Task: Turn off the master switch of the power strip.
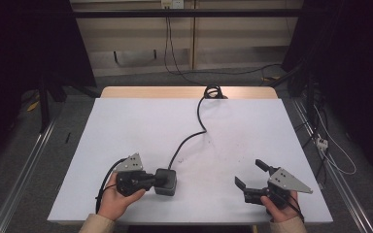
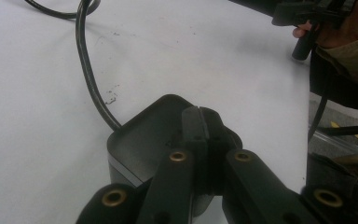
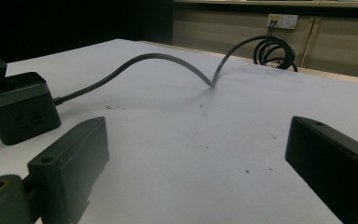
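Black socket cube (image 1: 165, 181) sits under the pressed-together left tool (image 1: 151, 180); right tool (image 1: 250, 174) spread, well apart.

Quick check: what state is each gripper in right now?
Left gripper: closed, jaws together, tips resting on top of the black socket cube, gripping nothing.
Right gripper: open, nothing between its jaws.

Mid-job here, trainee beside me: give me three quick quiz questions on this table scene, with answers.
1. True or false: the right gripper has its fingers spread apart.
2. What do the closed fingers of the left gripper rest on: A) the black socket cube, B) the coiled cable end, C) the white table?
3. Where does the cube's cable run?

Key: 1 true. 2 A. 3 To the table's far edge, ending in a coil.
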`<state>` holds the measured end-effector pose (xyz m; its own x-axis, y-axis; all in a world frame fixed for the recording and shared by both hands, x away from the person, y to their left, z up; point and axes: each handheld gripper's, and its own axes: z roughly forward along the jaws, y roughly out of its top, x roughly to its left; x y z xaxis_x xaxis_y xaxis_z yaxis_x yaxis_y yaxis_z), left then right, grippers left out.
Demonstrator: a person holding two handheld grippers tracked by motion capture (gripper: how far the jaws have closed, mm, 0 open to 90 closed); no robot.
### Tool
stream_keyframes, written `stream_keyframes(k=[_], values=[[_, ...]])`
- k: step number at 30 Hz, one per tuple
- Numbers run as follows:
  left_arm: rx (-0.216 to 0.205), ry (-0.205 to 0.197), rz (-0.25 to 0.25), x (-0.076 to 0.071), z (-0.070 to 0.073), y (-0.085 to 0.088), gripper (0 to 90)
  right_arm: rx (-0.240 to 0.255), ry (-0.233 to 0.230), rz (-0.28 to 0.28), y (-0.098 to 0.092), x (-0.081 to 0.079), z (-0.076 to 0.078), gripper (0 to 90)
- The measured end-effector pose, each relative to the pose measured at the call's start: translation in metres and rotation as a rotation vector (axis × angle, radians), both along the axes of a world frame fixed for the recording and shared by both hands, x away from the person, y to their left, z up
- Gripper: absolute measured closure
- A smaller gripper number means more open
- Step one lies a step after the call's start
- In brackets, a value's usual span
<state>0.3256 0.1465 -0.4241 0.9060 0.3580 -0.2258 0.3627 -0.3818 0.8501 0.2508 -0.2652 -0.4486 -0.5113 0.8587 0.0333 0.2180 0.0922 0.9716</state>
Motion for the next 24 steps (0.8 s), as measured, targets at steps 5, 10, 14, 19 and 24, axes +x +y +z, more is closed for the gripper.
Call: stream_keyframes(k=[5, 10, 14, 19, 24], values=[[0.009, -0.009, -0.004, -0.0007, 0.0007, -0.0006, 90.0, -0.002, 0.000, -0.001, 0.0000, 0.0003, -0.0002, 5.7], [0.009, -0.005, -0.003, -0.0014, 0.0007, -0.0011, 90.0, -0.001, 0.002, -0.002, -0.0001, 0.0001, -0.0002, 5.7], [0.006, -0.005, 0.000, -0.0022, 0.0003, -0.0013, 90.0, 0.000, 0.002, -0.004, -0.0004, -0.0001, -0.0003, 5.7], [0.022, -0.023, -0.006, -0.0028, 0.0015, -0.0022, 90.0, 0.000, 0.001, -0.006, -0.0006, -0.0001, -0.0002, 5.7], [0.028, -0.022, -0.004, -0.0032, 0.0021, -0.0026, 90.0, -0.001, 0.001, -0.006, -0.0007, -0.0003, -0.0003, 5.7]])
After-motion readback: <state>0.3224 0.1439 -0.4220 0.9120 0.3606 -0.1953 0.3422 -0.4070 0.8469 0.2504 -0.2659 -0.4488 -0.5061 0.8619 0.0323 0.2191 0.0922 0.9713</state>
